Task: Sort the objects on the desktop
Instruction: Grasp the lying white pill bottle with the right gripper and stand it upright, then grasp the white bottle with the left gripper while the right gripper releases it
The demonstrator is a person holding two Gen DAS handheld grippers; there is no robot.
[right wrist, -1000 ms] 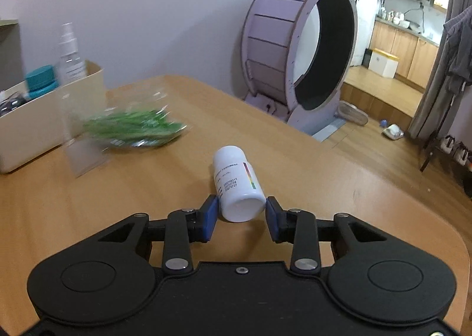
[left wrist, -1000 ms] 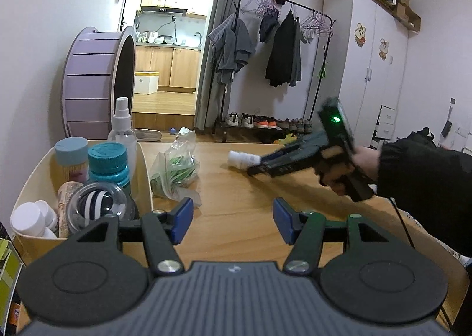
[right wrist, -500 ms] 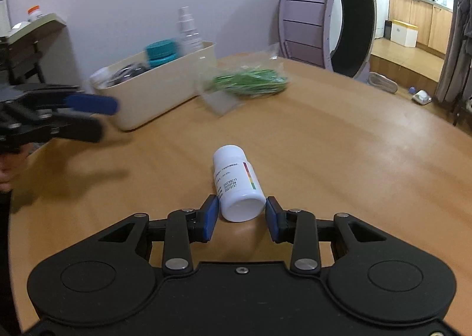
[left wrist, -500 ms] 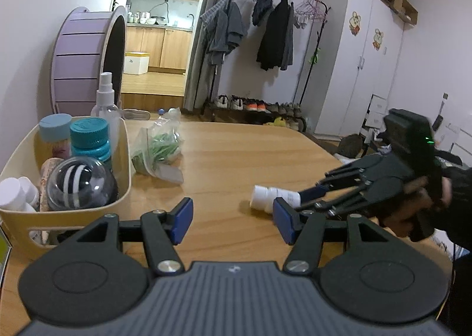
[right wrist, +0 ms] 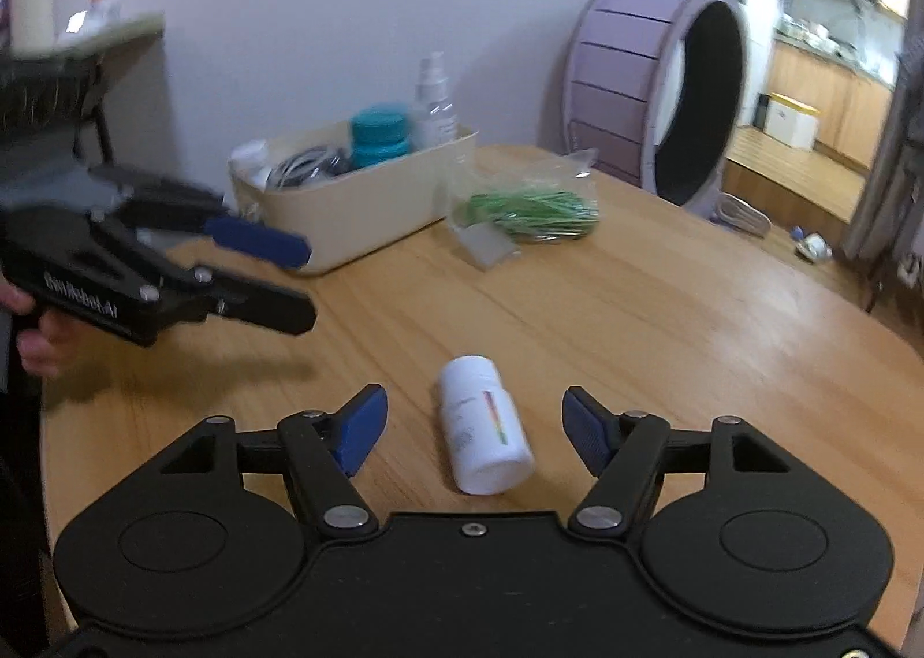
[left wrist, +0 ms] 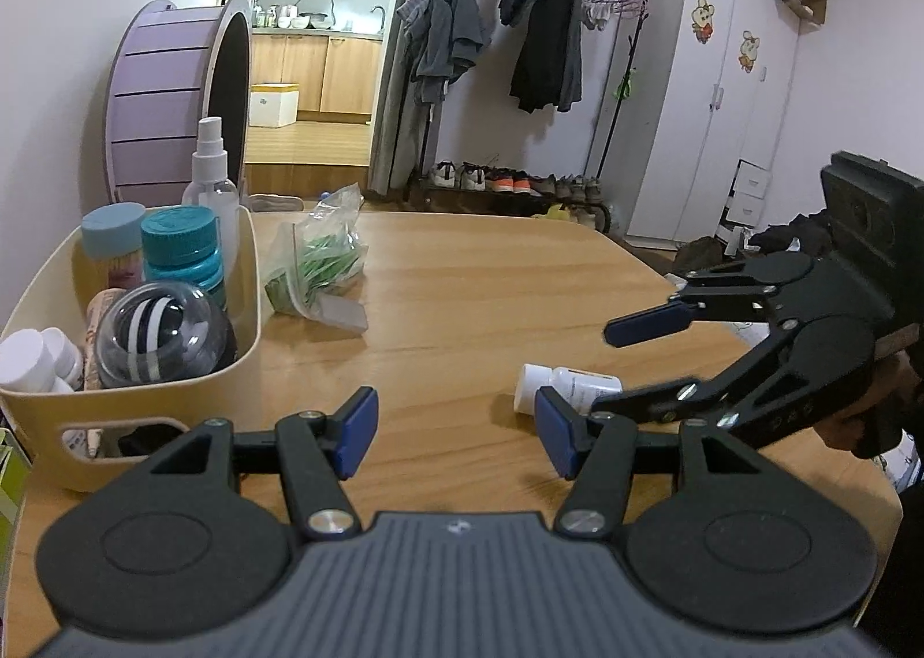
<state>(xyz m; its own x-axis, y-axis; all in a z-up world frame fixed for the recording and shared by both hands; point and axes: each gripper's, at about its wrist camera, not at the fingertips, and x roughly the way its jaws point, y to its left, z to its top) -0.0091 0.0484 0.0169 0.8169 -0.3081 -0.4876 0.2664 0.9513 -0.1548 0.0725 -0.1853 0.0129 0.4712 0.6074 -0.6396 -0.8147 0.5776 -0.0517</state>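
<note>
- The round wooden tabletop (right wrist: 664, 311) is carrying all the items.
- The cream plastic storage bin (left wrist: 173, 398), sitting at the tabletop's edge, is holding bottles and a clear ball.
- The clear bag of green sticks (right wrist: 528, 210) is lying just beside the bin.
- The right tongs (right wrist: 473, 424) are gaping wide around the white pill bottle (right wrist: 482, 427), which is lying on its side, untouched.
- The left tongs (left wrist: 456, 424) are hanging wide open, holding nothing.

A pill bottle (right wrist: 484, 424) lies on the table (right wrist: 664, 323); a bag (right wrist: 528, 207) beside the bin (right wrist: 358, 201).
</note>
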